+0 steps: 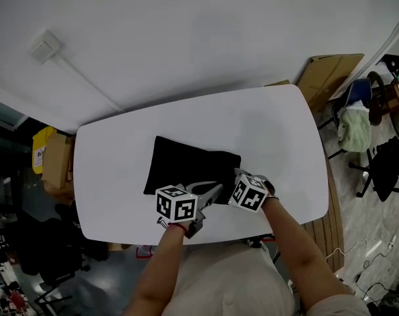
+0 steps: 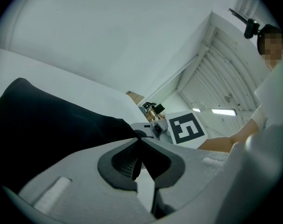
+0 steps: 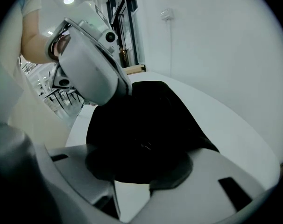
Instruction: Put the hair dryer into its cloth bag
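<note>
The black bag (image 1: 186, 166) is laid flat in the middle of the white table (image 1: 272, 130), and both grippers are placed at its near edge. The left gripper (image 2: 139, 141) is closed, and the bag's edge seems to be pinched between its jaws. The right gripper (image 3: 141, 164) is held with its jaws apart around the cloth, which is not pressed by them.

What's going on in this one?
A person at a white table holds a gripper in each hand, both at the near edge of a black cloth bag lying on it. The left gripper is shut, pinching the bag's edge. The right gripper stands open with cloth between its jaws. No hair dryer is visible.
</note>
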Available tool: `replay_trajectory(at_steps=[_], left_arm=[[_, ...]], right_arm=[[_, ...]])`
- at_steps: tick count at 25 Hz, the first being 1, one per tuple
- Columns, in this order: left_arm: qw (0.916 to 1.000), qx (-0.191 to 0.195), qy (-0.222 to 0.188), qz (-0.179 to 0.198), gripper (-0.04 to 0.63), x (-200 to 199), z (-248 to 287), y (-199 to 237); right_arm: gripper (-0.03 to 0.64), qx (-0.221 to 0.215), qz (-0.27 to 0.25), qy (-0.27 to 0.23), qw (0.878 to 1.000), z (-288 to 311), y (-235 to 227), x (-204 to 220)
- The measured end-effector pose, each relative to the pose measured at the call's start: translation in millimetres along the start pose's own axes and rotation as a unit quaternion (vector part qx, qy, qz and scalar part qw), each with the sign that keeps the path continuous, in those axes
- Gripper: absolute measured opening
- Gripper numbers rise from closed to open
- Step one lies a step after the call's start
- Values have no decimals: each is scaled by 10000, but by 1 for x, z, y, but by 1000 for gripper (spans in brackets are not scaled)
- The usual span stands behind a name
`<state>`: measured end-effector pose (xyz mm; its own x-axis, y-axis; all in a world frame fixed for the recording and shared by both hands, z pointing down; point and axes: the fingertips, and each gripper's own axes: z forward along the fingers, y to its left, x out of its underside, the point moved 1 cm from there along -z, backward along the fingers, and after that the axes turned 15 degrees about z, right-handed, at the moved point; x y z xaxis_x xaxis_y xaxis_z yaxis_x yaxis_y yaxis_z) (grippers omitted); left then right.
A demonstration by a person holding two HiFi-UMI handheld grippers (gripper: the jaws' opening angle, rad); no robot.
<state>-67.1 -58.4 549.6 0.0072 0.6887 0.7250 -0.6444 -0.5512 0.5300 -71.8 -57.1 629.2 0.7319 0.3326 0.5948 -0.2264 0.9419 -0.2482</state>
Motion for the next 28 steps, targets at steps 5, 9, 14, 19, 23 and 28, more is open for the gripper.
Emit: replay_trajectory(at_steps=[5, 9, 14, 19, 23, 28], left_arm=[[10000, 4, 24, -10, 24, 0, 2, 2], [10000, 23, 57, -21, 23, 1, 5, 3], [9999, 29, 100, -32, 25, 2, 10, 3], [9999, 46, 155, -31, 25, 4, 15, 3], [9997, 90, 205, -24, 24, 6, 20, 1], [9994, 116, 329, 3, 24, 12, 28, -1]], right_arm=[[163, 163, 189, -233, 9994, -17, -3, -1], [163, 267, 381, -451, 9979, -28, -4, -2], [161, 419, 559, -599, 9958, -40, -9, 4], [161, 541, 845, -720, 9923, -51, -13, 13], [161, 641, 989, -737, 9903, -59, -14, 24], [161, 778, 1308, -850, 9847, -73, -14, 33]])
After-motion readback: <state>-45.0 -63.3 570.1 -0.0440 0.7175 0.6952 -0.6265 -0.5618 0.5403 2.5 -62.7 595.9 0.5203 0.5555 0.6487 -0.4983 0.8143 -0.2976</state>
